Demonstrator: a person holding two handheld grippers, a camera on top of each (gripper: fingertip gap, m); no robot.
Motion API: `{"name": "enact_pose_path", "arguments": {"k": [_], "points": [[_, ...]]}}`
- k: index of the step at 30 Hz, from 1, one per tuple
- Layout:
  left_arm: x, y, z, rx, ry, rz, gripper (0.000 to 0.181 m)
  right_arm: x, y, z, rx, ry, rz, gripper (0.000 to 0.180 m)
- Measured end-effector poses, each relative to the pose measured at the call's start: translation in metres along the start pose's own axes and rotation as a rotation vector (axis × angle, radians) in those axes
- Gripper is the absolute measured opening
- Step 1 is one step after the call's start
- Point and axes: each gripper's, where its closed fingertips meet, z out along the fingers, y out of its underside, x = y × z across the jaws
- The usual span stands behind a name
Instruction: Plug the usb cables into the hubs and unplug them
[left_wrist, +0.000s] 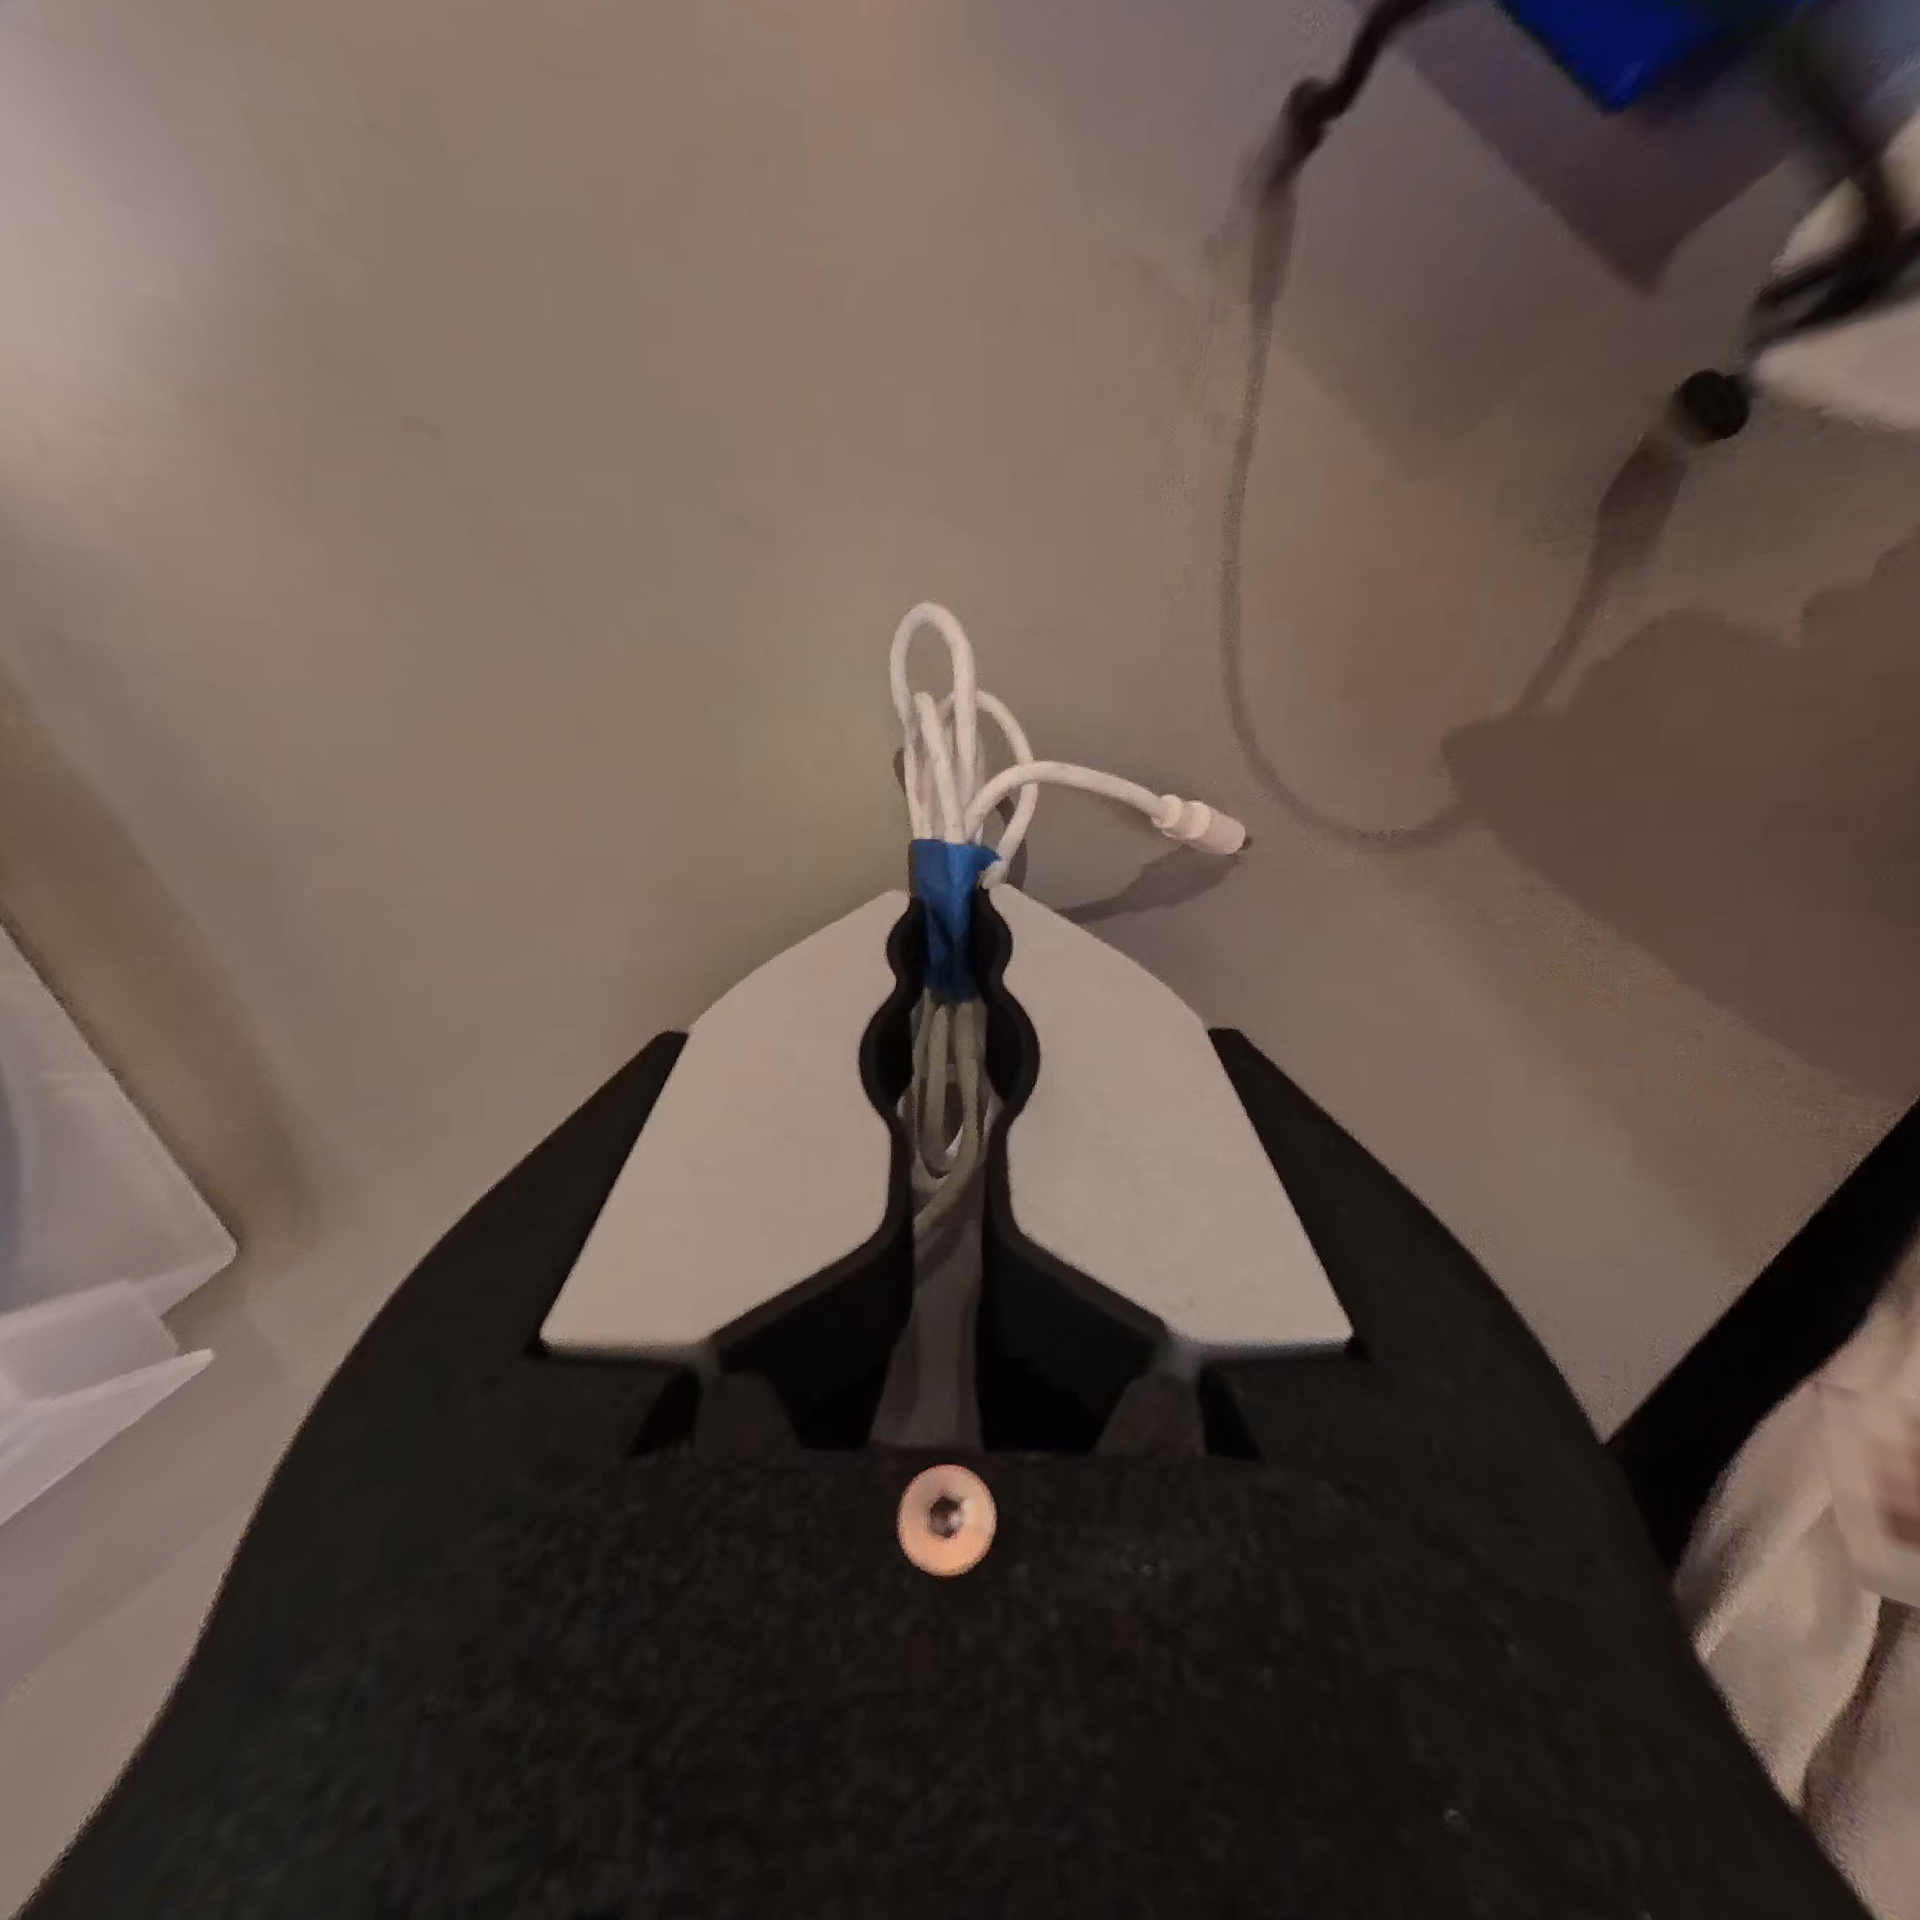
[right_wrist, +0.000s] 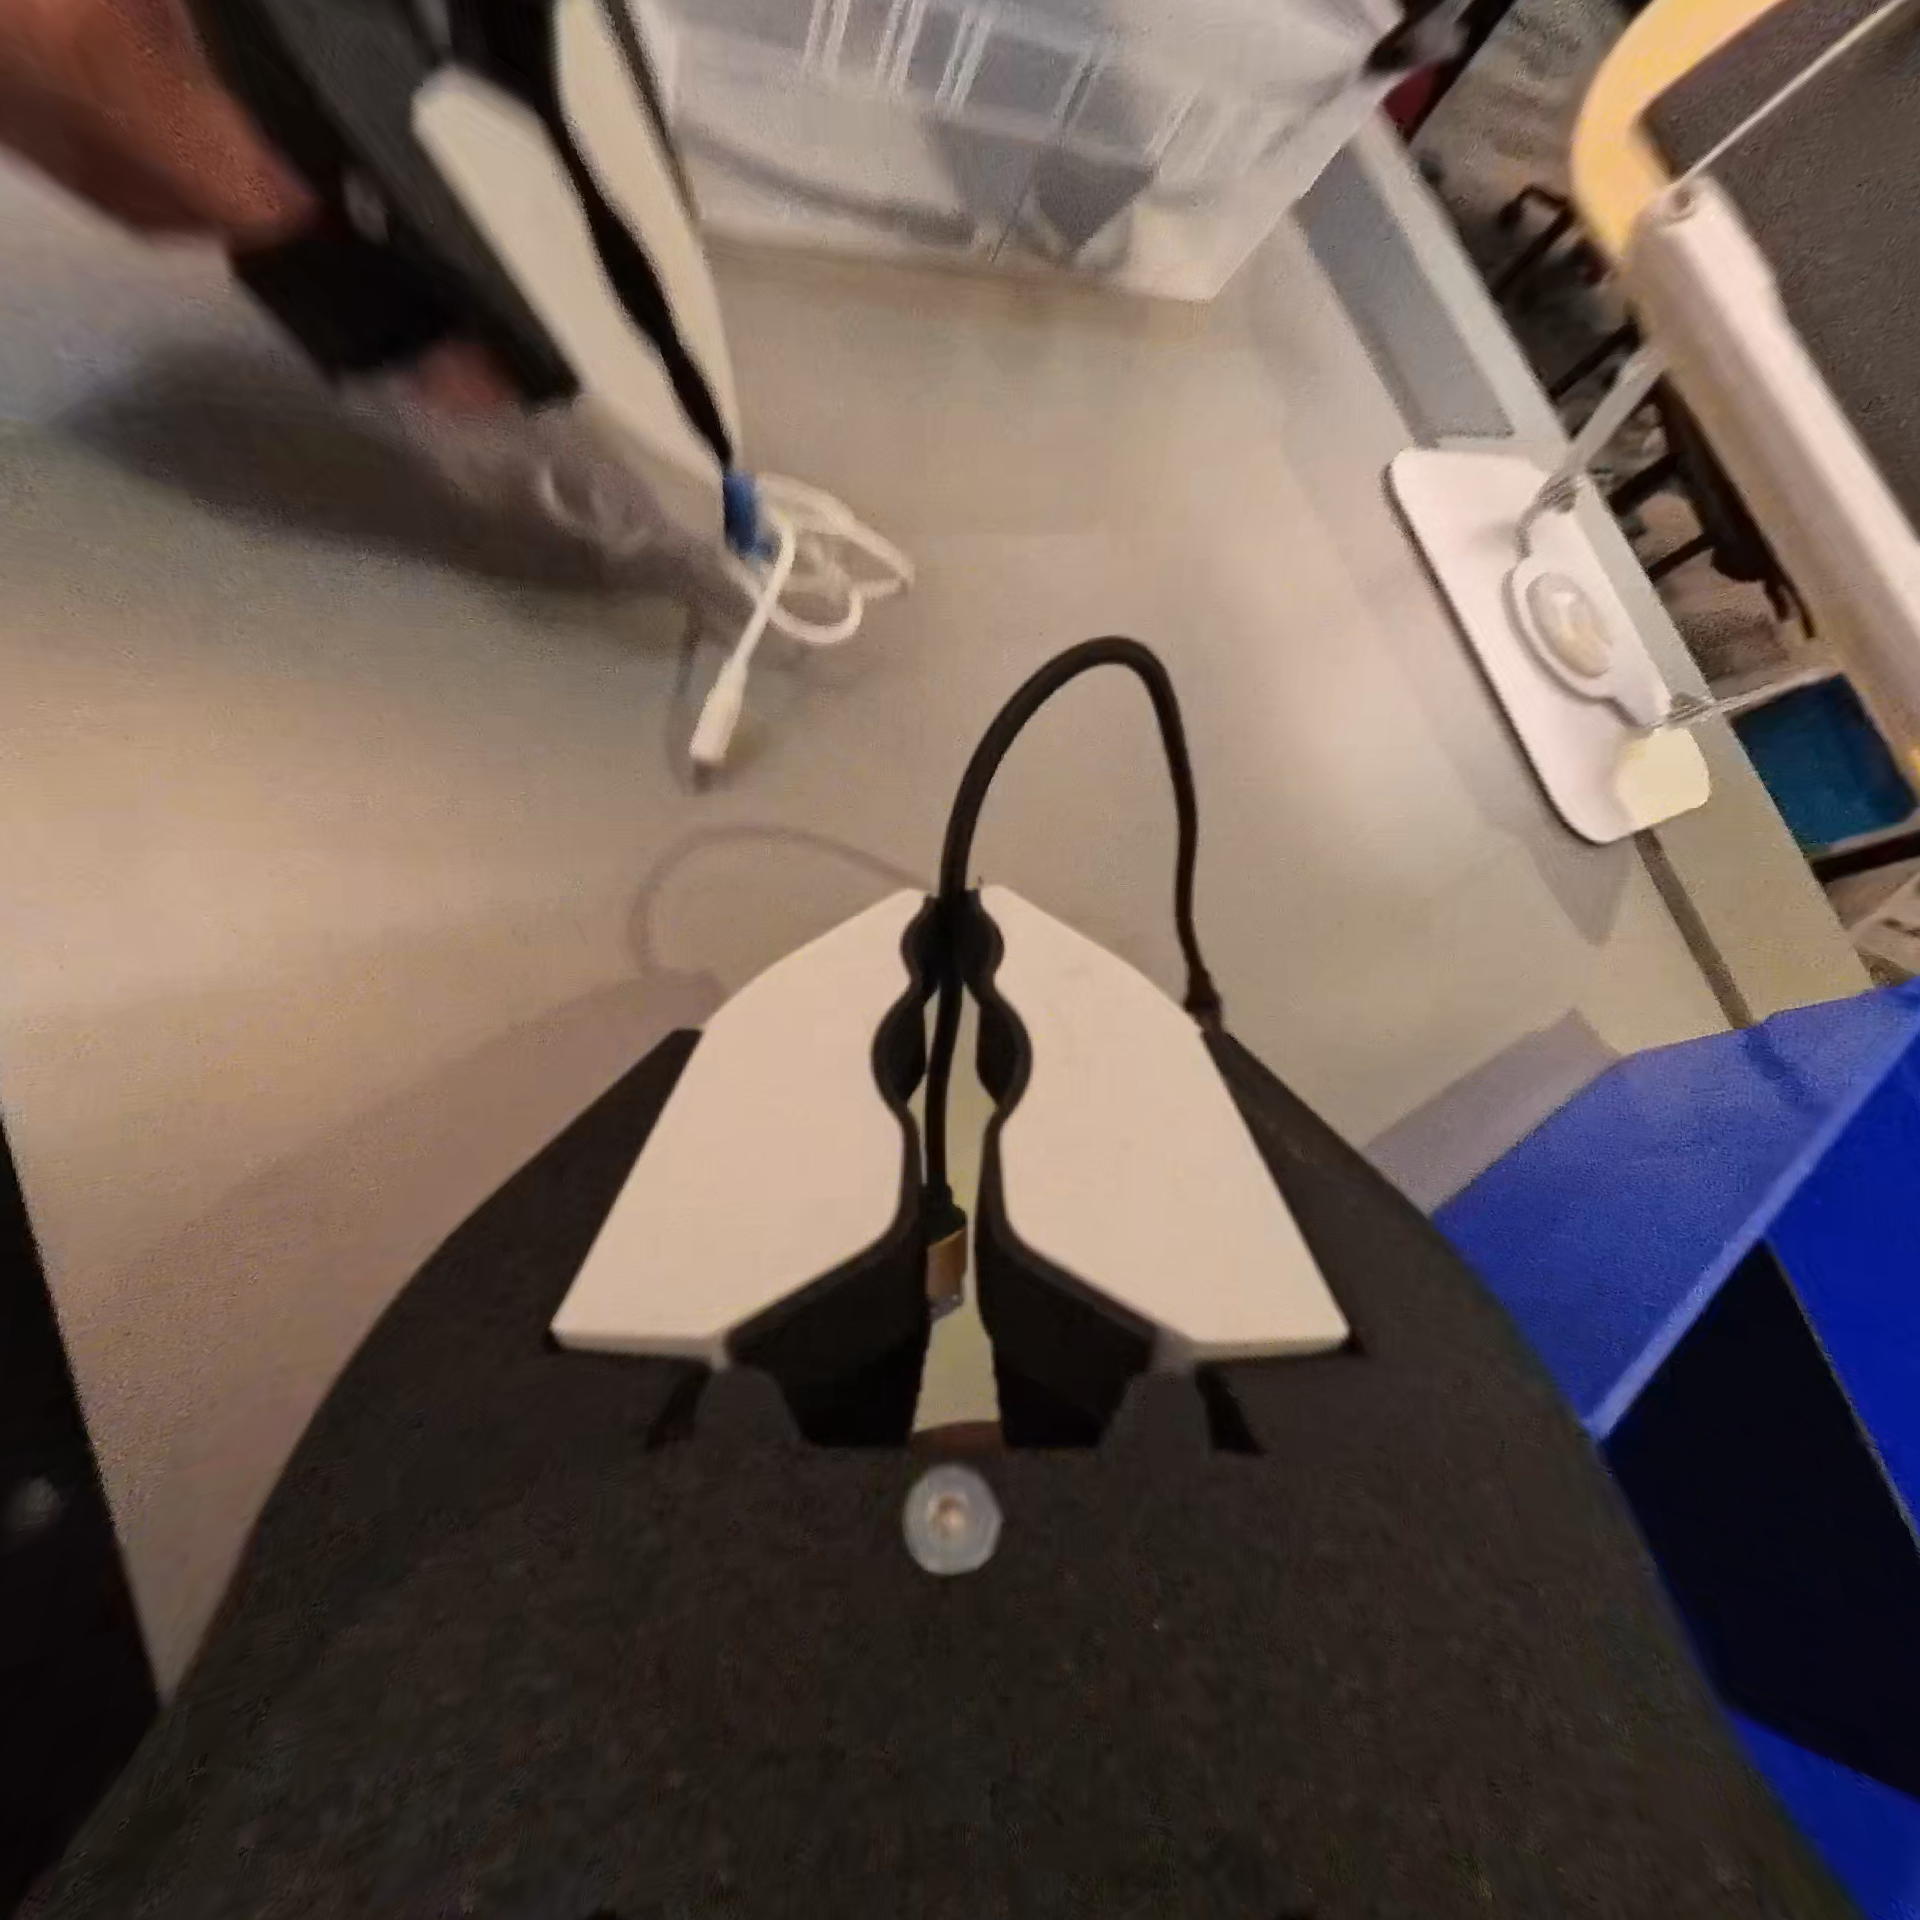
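Between the fingers of my left tool (left_wrist: 951, 914) sits a bundled white cable (left_wrist: 940, 748), pinched right at its band of blue tape (left_wrist: 948, 914); the jaws are closed down to the width of the bundle. Loops of smooth round cord fan out beyond the tips, and one free end with a small white plug (left_wrist: 1200, 826) curves off to the right of the tool, just above the pale matte tabletop (left_wrist: 520, 520).

My right tool (right_wrist: 954, 909) is likewise squeezed nearly together — its tips clamp a thin black cable (right_wrist: 1070, 665), which arches forward past them and drops back down along the right finger. Its metal plug end lies back in the slot between the fingers. I cannot read any brand or writing on either cable.

Ahead and left of the right tool, the other tool hangs its white bundle over the tabletop. Off to the right — a glossy blue bin (right_wrist: 1714, 1247), and farther ahead a flat white plate (right_wrist: 1455, 540) with a clear bracket. Both tools have white finger faces with wavy black inner edges on grainy black bodies.
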Motion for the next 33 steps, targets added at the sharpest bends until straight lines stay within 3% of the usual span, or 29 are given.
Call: {"name": "enact_pose_path", "arguments": {"k": [7,11,15,19,24,28,33], "points": [[-0.009,0.009,-0.003,-0.039,-0.011,-0.044,0.008,-0.051,0.045,0.030,-0.171,-0.169,-0.292,0.004],[-0.010,0.015,-0.009,-0.033,-0.006,-0.077,0.008,-0.073,0.034,0.018,-0.049,-0.257,-0.375,0.004],[-0.010,0.015,-0.013,0.016,0.009,-0.104,0.013,-0.067,0.010,0.000,0.108,-0.231,-0.196,0.026],[-0.010,0.008,-0.032,0.106,0.032,-0.150,0.035,-0.052,-0.008,-0.024,0.216,-0.275,0.122,0.029],[-0.019,0.026,-0.071,0.284,-0.017,-0.194,0.038,-0.044,-0.015,-0.040,0.400,-0.327,0.524,0.032],[-0.030,0.056,-0.080,0.296,-0.032,-0.234,0.038,-0.032,-0.010,-0.033,0.398,-0.288,0.566,0.033],[-0.041,0.044,-0.090,0.387,-0.046,-0.224,0.045,-0.013,-0.007,-0.029,0.426,-0.288,0.665,0.030]]}}
